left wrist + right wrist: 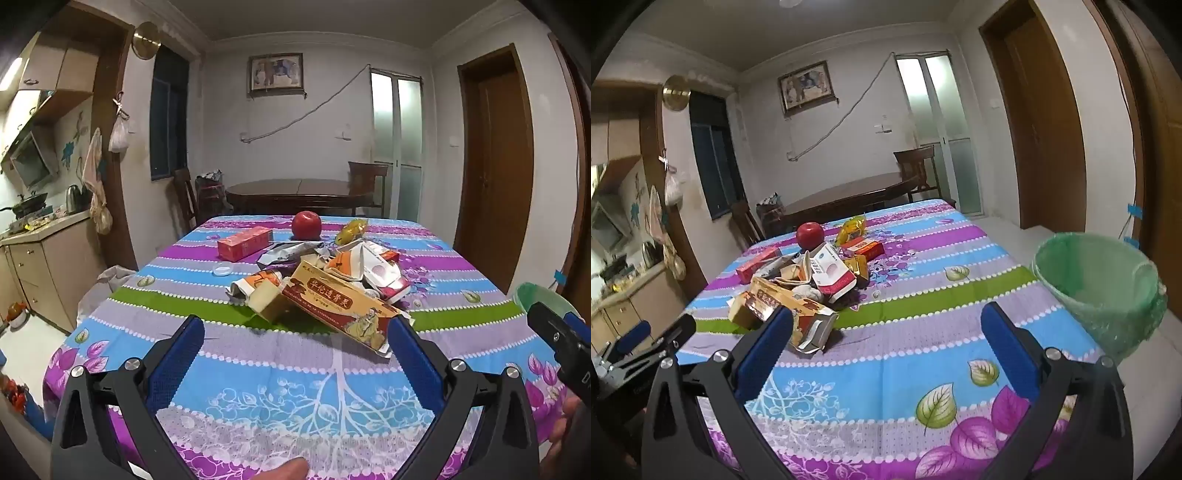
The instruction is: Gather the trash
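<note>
both tongs, left tongs (pixel 295 345) and right tongs (pixel 886 332), are being held spread and empty above the surface (pixel 923 332), trash pile (pixel 325 280) at twelve o'clock, bin (pixel 1100 288) at two.

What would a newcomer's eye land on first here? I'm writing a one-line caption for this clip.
First the heap of crumpled boxes and wrappers in the middle of the bright striped tablecloth, with a red apple just behind it. Then the green-lined trash bin standing off the table's right edge. Both pairs of blue-padded jaws stand wide open and empty over the near side of the table.
</note>
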Action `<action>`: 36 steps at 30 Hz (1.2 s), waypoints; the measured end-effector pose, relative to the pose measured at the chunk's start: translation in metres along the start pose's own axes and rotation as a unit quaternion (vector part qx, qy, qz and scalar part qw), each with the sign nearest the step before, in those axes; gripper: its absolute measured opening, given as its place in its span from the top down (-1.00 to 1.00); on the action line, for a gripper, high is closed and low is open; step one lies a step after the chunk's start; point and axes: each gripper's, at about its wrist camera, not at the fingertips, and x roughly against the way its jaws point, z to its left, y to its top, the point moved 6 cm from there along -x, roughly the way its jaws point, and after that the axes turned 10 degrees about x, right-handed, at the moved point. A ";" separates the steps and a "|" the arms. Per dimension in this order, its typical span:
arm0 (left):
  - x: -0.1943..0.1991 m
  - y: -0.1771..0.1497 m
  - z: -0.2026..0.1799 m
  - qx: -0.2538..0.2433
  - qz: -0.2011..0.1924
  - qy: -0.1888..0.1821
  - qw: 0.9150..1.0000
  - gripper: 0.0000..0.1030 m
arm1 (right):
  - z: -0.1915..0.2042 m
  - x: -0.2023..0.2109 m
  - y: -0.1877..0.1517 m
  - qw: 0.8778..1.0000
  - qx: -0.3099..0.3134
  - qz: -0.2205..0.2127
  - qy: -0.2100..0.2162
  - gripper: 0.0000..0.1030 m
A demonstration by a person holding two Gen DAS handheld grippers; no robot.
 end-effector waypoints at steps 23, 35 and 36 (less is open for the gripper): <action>-0.009 -0.009 0.010 0.018 0.056 -0.006 0.998 -0.93 | -0.008 0.009 -0.010 0.997 -0.067 -0.008 0.046 -0.90; -0.042 0.008 0.024 -0.001 0.069 0.046 0.997 -0.93 | -0.006 -0.020 0.000 0.998 -0.022 0.025 0.060 -0.90; -0.045 0.009 0.025 0.001 0.070 0.048 0.996 -0.93 | -0.006 -0.023 0.002 0.998 -0.021 0.026 0.061 -0.90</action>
